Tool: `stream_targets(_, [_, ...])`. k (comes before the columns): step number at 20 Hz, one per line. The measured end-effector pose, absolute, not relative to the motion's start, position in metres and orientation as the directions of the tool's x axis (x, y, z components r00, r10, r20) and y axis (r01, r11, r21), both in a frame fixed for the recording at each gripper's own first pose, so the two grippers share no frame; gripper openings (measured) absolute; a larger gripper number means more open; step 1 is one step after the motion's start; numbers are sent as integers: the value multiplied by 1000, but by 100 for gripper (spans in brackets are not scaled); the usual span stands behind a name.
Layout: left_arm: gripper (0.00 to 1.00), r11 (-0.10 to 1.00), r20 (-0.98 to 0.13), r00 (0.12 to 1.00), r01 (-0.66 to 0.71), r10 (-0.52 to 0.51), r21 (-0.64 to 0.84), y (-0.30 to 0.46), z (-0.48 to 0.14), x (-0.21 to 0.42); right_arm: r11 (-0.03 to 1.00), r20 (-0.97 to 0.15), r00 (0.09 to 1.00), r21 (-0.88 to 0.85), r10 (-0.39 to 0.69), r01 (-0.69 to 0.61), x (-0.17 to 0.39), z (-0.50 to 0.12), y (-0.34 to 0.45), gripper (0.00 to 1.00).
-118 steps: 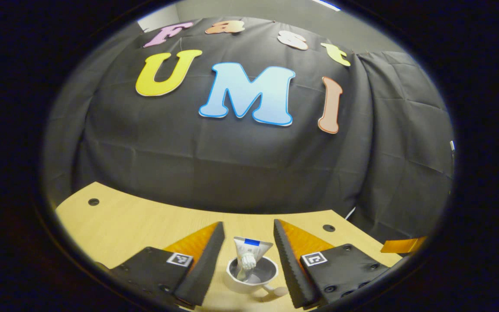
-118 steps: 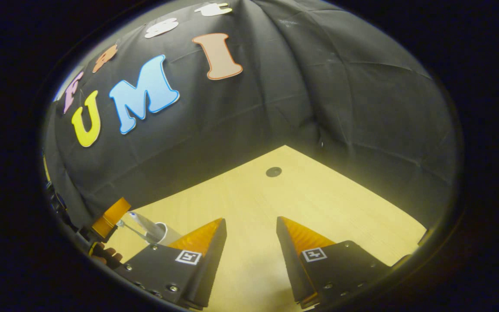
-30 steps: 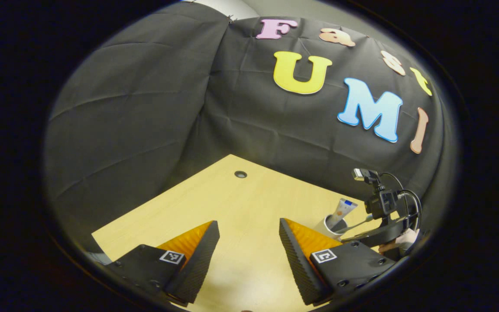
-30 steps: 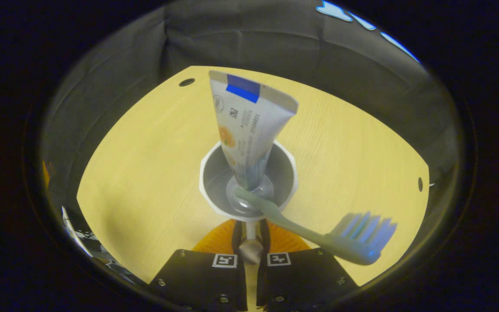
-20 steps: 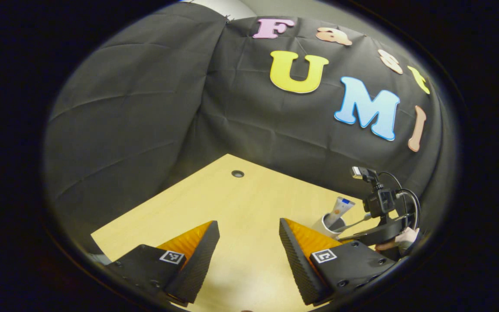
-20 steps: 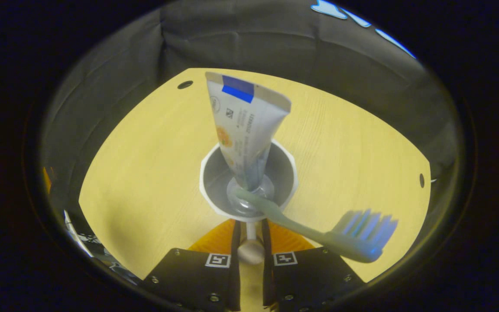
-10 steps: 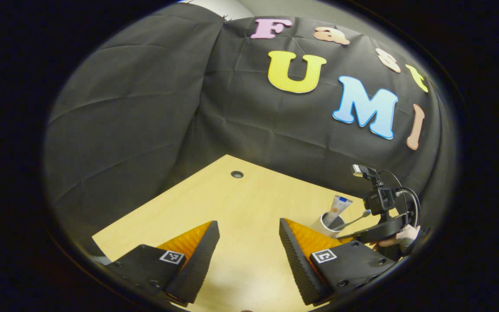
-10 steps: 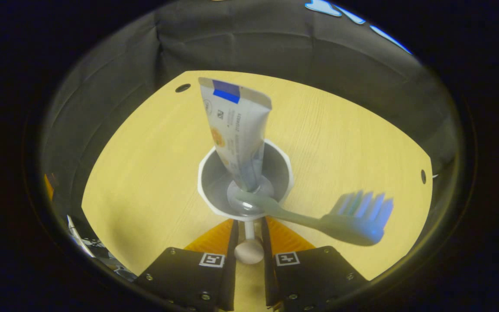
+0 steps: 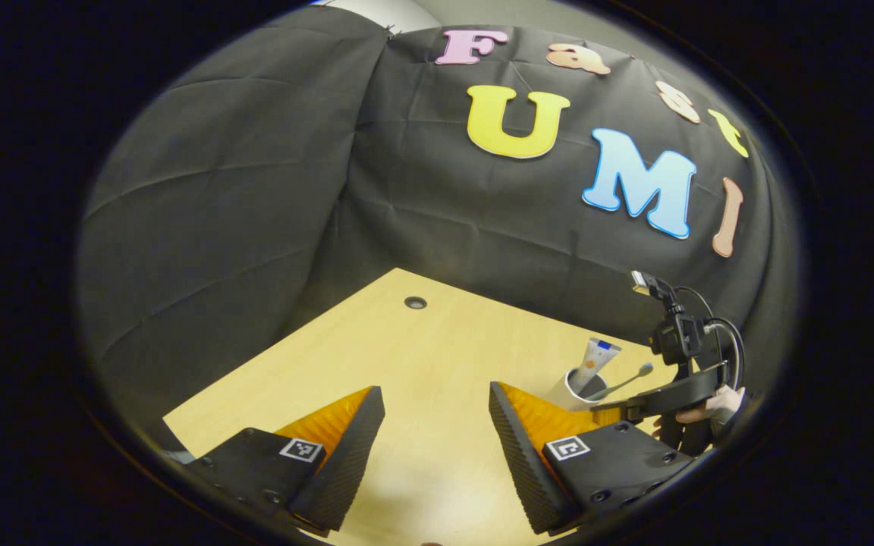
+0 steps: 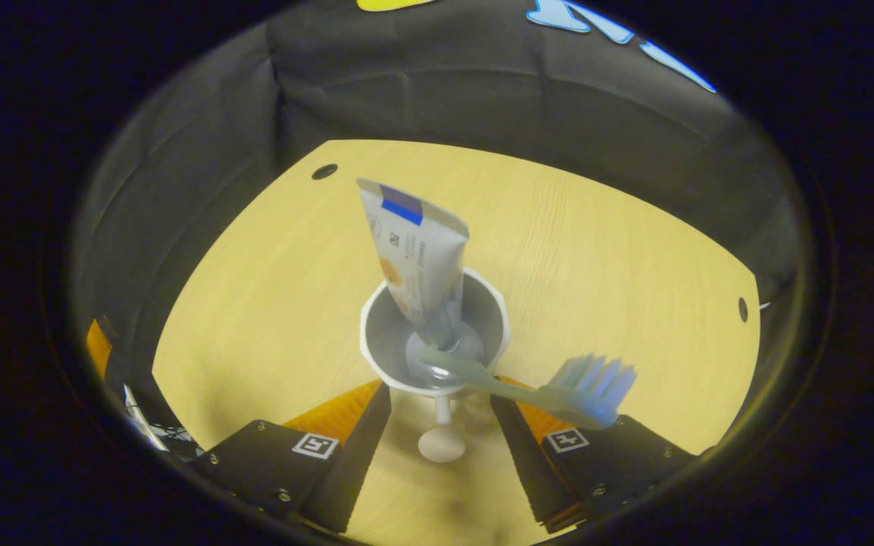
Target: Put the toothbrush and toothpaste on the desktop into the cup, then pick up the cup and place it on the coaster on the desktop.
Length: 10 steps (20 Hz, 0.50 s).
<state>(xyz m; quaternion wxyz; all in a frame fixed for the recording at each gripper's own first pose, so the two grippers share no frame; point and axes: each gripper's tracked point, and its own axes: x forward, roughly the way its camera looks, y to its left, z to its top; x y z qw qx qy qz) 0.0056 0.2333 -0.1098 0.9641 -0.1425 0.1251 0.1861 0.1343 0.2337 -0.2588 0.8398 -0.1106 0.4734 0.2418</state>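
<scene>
Right gripper (image 10: 441, 440) spread wide, holds nothing; cup (image 10: 435, 334) stands on desk (image 10: 270, 303), handle between fingers, untouched. Paste (image 10: 416, 262) upright inside, brush (image 10: 543, 390) leaning far over rim above right finger. Coaster not made out (can't judge placement). Risk: withdrawing finger clips brush head, flips it out or tips cup. Left gripper (image 9: 435, 447) open, empty, well apart

A white faceted cup (image 10: 378, 343) with a knob-ended handle stands upright on the pale wooden desktop (image 10: 596, 250), holding a white toothpaste tube (image 10: 416, 258) cap-down, leaning, and a pale green toothbrush (image 10: 551, 393) whose blue bristles overhang the rim.
</scene>
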Motion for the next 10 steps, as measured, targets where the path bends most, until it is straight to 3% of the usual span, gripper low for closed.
stream_targets(10, [91,952,-267,943,-252,200,-176,175,-88,39,892,-778,548,36,308,-450,121,-213,188,86])
